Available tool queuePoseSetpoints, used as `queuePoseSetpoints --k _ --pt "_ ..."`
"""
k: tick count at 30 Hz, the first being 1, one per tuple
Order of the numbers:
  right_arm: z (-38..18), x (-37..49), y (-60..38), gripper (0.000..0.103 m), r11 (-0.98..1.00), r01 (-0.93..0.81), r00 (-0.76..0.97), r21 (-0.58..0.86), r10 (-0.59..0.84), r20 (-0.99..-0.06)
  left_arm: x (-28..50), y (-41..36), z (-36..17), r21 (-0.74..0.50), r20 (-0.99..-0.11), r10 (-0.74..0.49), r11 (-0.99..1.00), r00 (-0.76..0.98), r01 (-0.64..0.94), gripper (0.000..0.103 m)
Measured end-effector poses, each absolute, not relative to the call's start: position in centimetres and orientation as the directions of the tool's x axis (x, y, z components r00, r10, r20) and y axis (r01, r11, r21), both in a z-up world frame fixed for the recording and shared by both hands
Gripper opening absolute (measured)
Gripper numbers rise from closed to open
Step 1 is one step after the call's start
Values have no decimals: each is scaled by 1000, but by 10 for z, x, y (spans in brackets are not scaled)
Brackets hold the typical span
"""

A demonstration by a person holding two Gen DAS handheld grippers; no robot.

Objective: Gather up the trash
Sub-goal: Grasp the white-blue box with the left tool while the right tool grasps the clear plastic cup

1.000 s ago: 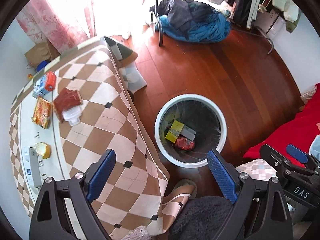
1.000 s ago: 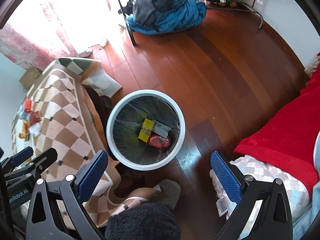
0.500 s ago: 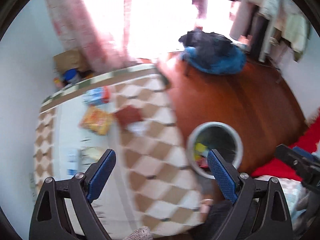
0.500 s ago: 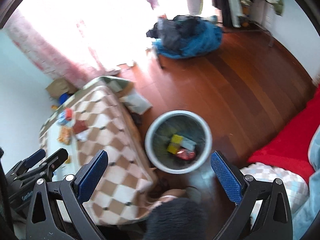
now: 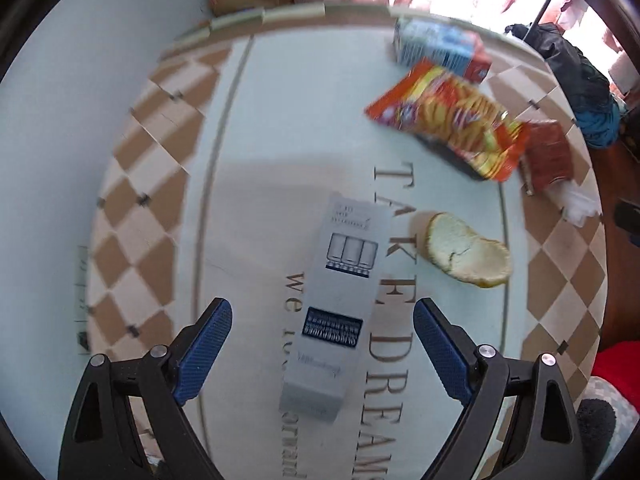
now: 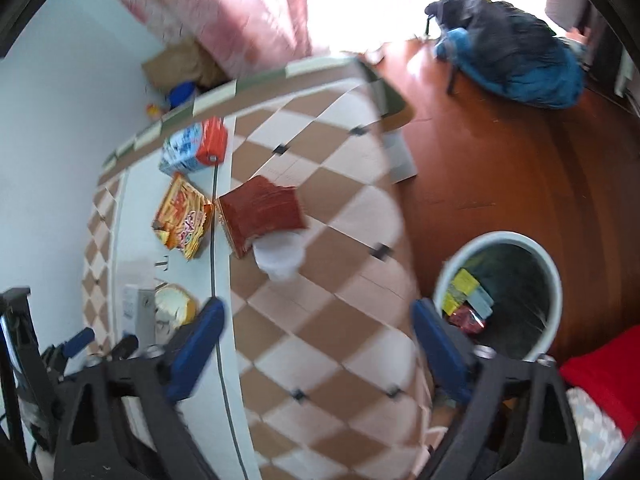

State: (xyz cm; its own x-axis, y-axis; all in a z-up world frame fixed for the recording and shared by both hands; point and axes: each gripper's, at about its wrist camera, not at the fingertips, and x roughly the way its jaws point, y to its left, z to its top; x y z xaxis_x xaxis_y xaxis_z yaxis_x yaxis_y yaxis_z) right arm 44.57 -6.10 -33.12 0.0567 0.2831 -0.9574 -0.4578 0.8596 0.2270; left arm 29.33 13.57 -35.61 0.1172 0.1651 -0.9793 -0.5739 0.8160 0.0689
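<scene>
Left wrist view: left gripper [image 5: 322, 354], jaws wide, above grey box [image 5: 338, 308].

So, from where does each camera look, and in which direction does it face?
Left wrist: sits on the left tool, facing steeply down at the table; a grey box lies between its open blue fingers, with a peel and a snack bag beyond.
Right wrist: sits on the right tool, facing down over the table edge toward the trash bin; its jaws are closing on nothing, and the left tool shows at lower left.
Shared: snack bag, milk carton, peel, grey box.
</scene>
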Motion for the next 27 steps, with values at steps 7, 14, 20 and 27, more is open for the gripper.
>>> queuePoseSetpoints --k 7,14,20,27 --pt "-380 458 -25 75 869 -438 -26 230 243 -970 296 141 -377 39 -983 132 826 125 -563 60" --pt "-384 460 -12 55 872 -455 1 183 206 -978 296 145 -375 37 -979 144 827 147 -561 35" --pt "-378 453 -16 42 863 -475 14 173 203 -979 286 140 -361 78 -965 205 817 161 -571 34" --pt "-349 419 -30 42 836 -512 43 198 255 -966 263 118 -310 121 -928 300 804 220 -583 34"
